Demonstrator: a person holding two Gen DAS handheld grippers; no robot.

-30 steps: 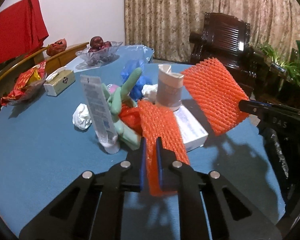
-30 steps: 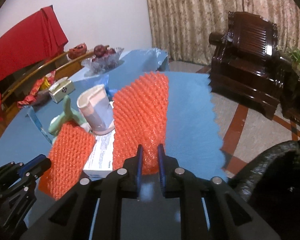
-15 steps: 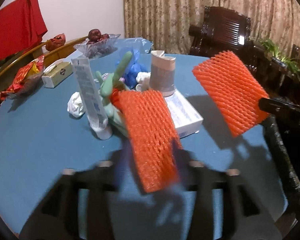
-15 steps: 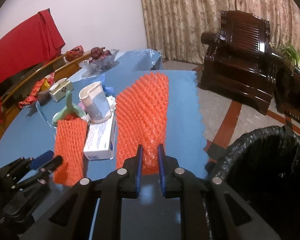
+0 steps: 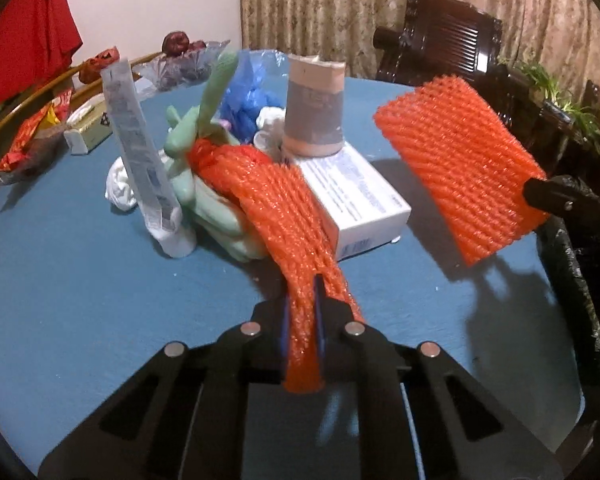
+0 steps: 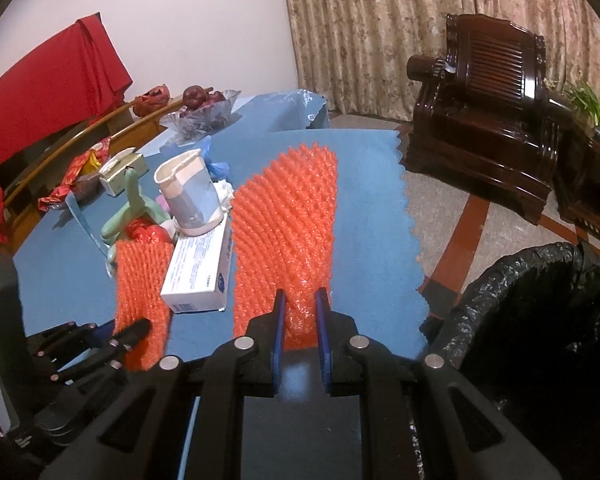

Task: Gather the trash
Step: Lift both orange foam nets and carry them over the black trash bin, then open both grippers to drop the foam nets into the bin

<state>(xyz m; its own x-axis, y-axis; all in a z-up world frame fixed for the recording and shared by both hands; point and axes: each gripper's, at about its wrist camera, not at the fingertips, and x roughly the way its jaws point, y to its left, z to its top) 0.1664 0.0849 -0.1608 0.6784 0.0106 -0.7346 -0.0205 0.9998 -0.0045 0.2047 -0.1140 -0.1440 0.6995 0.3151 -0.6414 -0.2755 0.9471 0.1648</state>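
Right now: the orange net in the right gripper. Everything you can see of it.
The orange foam net is a flattened mesh sleeve of soft, springy-looking foam in a diamond lattice, bright orange. The right gripper is shut on its near end, and the rest stands out forward from the fingers, fanned wide and held above the blue tablecloth, clear of it. In the left wrist view it casts a shadow on the cloth. It touches only the fingers. It sits right of the white box.

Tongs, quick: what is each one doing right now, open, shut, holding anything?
Left tongs: shut on an orange foam net.
Right tongs: shut on a second orange foam net.
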